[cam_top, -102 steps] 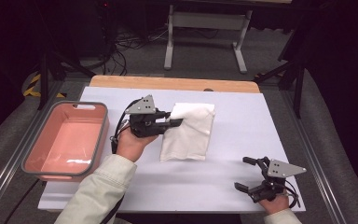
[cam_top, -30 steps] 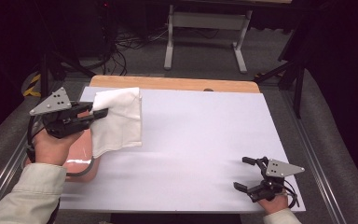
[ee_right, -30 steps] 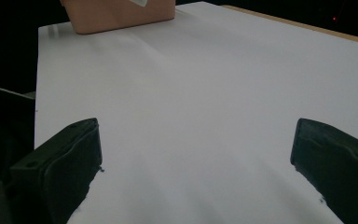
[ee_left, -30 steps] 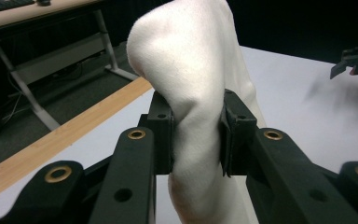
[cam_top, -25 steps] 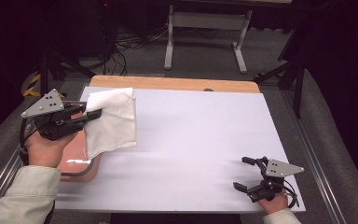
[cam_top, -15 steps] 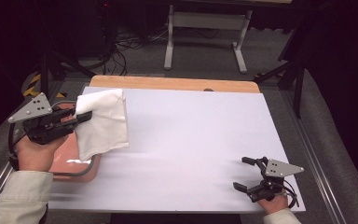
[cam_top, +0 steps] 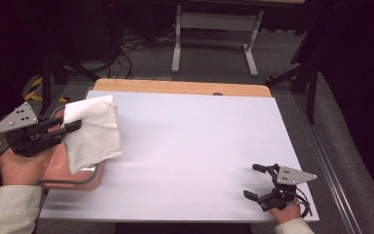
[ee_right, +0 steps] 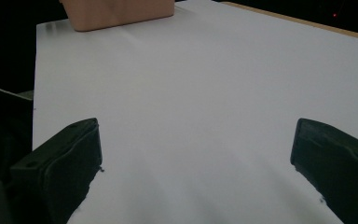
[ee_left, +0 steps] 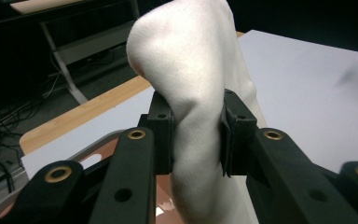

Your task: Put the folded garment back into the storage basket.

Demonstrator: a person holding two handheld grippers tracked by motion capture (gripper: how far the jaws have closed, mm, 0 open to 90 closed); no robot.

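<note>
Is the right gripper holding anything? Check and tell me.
No: the right gripper rests open on the white table, with bare surface between its jaws.

The left gripper has carried the white cloth (pinched between its jaws) from the frame's middle to the left edge, over the pink tub.

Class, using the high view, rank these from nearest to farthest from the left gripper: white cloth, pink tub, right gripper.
1. White cloth: clamped in the left gripper, at the table's left edge.
2. Pink tub: just beneath the cloth.
3. Right gripper: near right corner.
</note>
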